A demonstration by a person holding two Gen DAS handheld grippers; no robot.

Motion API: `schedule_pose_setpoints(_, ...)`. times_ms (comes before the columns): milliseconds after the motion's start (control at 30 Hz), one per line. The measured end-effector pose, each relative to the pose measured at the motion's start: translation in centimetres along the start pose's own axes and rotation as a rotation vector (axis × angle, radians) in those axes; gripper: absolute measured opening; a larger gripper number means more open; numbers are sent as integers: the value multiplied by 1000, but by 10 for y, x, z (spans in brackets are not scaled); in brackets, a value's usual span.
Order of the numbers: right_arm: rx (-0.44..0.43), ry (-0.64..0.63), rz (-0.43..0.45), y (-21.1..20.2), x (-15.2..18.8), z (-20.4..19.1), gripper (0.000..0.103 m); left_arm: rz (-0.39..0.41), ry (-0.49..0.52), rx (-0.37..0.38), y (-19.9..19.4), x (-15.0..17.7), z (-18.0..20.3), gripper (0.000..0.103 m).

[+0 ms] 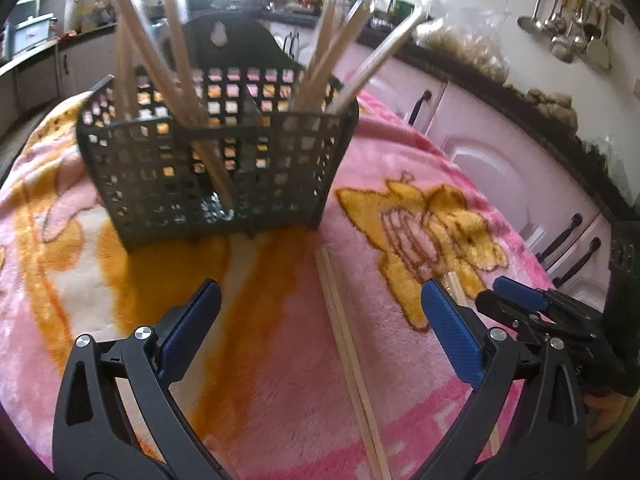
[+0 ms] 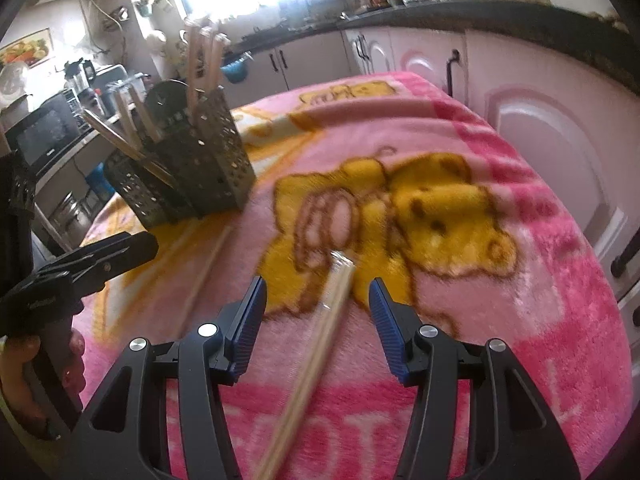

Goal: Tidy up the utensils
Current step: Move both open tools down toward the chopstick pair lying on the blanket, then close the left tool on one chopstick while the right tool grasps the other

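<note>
A black perforated utensil caddy (image 1: 216, 160) stands upright on the pink and yellow blanket (image 1: 280, 400), with several wooden chopsticks (image 1: 160, 64) leaning out of it. One pair of chopsticks (image 1: 348, 352) lies on the blanket in front of the caddy, between the wide-open fingers of my left gripper (image 1: 320, 300), touching neither pad. A second pair of chopsticks (image 2: 320, 328) lies between the blue pads of my right gripper (image 2: 318, 292), which is open just above them. The right wrist view also shows the caddy (image 2: 192, 176), the first pair of chopsticks (image 2: 208, 264) and the left gripper (image 2: 132, 248).
White cabinet doors with dark handles (image 1: 568, 232) run close along the blanket's right edge under a dark counter (image 2: 480, 20). Ladles (image 1: 568, 36) hang on the wall. A hand (image 2: 48, 360) holds the left gripper. My right gripper (image 1: 490, 292) sits beside the left one.
</note>
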State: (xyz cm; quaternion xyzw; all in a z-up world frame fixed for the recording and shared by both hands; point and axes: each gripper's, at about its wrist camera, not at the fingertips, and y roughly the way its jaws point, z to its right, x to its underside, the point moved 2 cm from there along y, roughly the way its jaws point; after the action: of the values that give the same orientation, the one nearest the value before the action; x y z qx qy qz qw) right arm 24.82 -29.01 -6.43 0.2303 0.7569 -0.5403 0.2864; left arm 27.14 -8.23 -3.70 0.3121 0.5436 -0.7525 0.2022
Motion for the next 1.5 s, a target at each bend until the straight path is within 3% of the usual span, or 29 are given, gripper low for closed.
schedule_pose_setpoints(233, -2, 24, -69, 12, 6, 14, 51, -75, 22, -27, 32, -6, 6, 91)
schedule_pose_setpoints(567, -41, 48, -177, 37, -10, 13, 36, -164, -20, -15, 63, -8, 3, 52)
schedule_pose_setpoints(933, 31, 69, -314, 67, -33, 14, 14, -189, 11, -53, 77, -16, 15, 46)
schedule_pose_setpoints(1033, 2, 100, -320, 68, -37, 17, 12, -186, 36, -72, 78, -17, 19, 32)
schedule_pose_setpoints(1100, -33, 126, -310, 66, -39, 20, 11, -183, 50, -71, 78, -17, 20, 15)
schedule_pose_setpoints(1267, -105, 141, -243, 53, -42, 17, 10, -167, 73, -44, 77, -18, 24, 3)
schedule_pose_setpoints(1500, -139, 103, -164, 32, -45, 6, 10, -103, 59, 14, 55, -22, 25, 2)
